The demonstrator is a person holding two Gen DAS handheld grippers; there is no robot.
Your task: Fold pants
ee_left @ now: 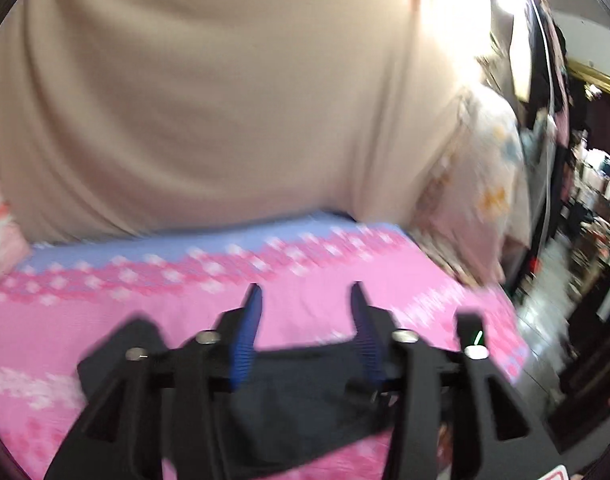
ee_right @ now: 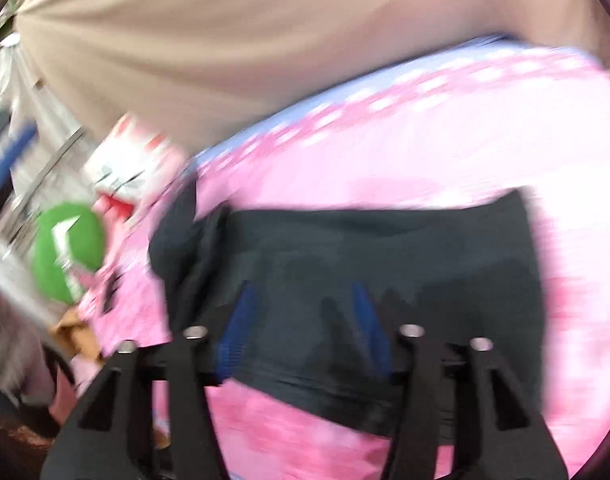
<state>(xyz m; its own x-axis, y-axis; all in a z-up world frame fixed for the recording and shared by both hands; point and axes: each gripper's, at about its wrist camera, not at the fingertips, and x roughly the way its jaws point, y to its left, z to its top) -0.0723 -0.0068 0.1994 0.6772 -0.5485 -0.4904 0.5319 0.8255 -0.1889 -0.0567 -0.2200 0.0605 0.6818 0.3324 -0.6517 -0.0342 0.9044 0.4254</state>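
a bed (ee_left: pixel 85 312) under a pink flowered sheet fills both views, a beige curtain (ee_left: pixel 205 100) behind it, and the dark pants (ee_right: pixel 365 264) lie on it as a flat, roughly squared bundle. from the left, the left gripper (ee_left: pixel 307 300) hangs spread and empty above the bundle's far edge, and the right gripper (ee_right: pixel 301 300) is spread over its middle, pinching nothing, so the fold looks largely made. next comes probably a final smoothing or halving; a cat plush (ee_right: pixel 129 168) and green object (ee_right: pixel 69 252) sit clear at the bed's edge.

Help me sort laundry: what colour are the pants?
Dark, nearly black pants, clearest in the right wrist view.
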